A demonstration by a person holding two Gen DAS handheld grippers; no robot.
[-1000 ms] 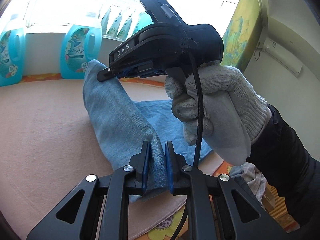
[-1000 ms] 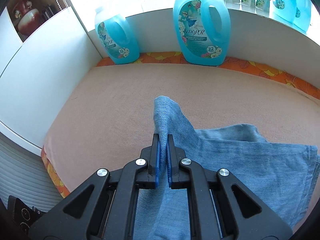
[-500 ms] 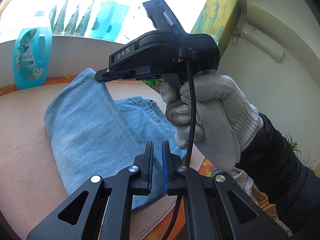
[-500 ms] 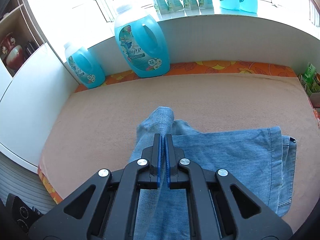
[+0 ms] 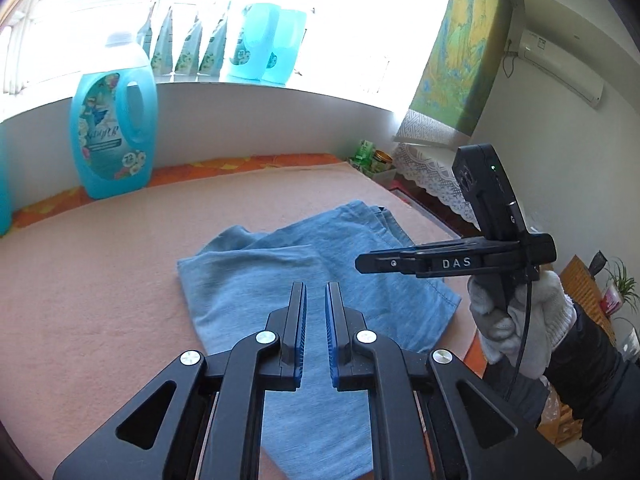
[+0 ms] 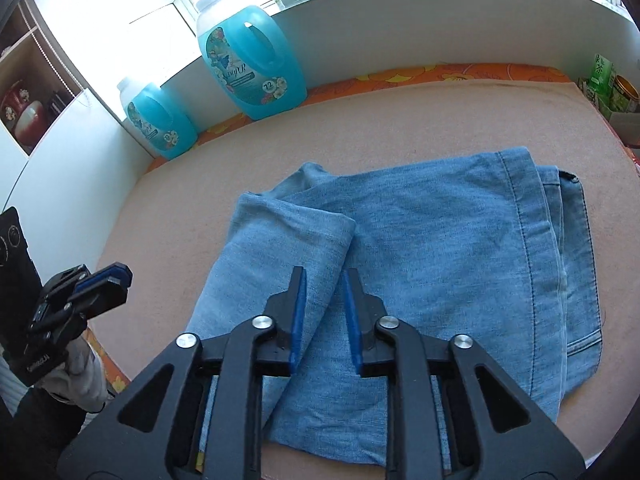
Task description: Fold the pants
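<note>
The right tool [image 6: 324, 312] is opening, its jaws parting over the pants [image 6: 420, 264] with no cloth between the pads; a second ago it pinched a raised fold of denim. The left tool [image 5: 316, 312], nearly closed with a narrow gap, holds nothing either, having let its own fold go. The pants now lie folded over on the pink counter [image 5: 100, 280], hem edges stacked at the right, one corner bulging. Detergent jugs [image 6: 250, 60] stand along the sill behind. The fold looks laid; smoothing or a further fold likely comes next.
</note>
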